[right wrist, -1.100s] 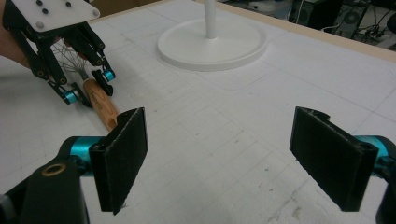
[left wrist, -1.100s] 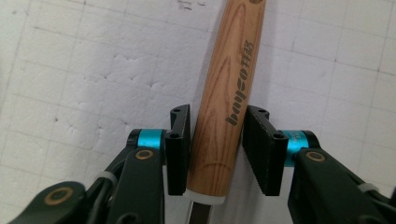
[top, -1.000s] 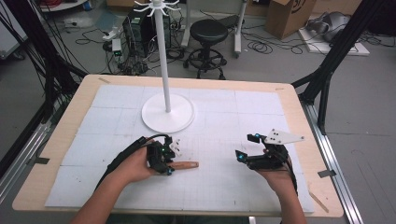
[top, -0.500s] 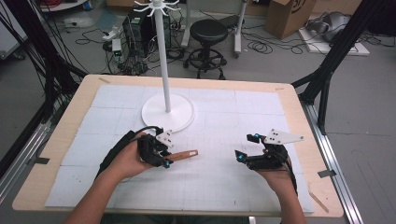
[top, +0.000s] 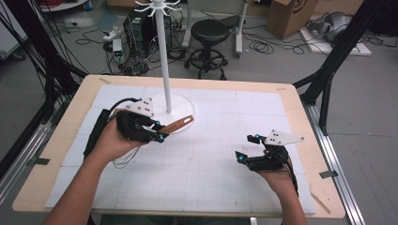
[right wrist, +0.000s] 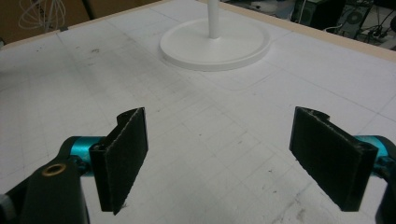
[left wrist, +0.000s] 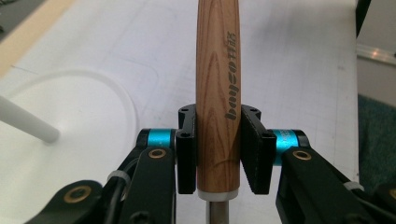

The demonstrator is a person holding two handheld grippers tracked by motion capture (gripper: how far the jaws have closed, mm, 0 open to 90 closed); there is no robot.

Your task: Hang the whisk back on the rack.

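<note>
Your left hand-held gripper (top: 158, 136) clamps the wooden handle (top: 178, 124), lifted near the stand (top: 165, 56); hanging remains. Your right hand-held gripper (top: 245, 149) is released.

Looks like a robotics or research lab, not anyone's home. The wooden table (top: 300, 117) sits inside a black metal frame (top: 335, 61) and is covered with white gridded sheets (top: 220, 154). Behind it on the bare grey floor there's a mess of loose cables (top: 267, 44), a computer tower (top: 136, 33) at far left, a black round stool (top: 210, 35), and cardboard boxes (top: 293, 16) at far right. The low white thing beside the boxes is probably packaging, hard to tell from here.
</note>
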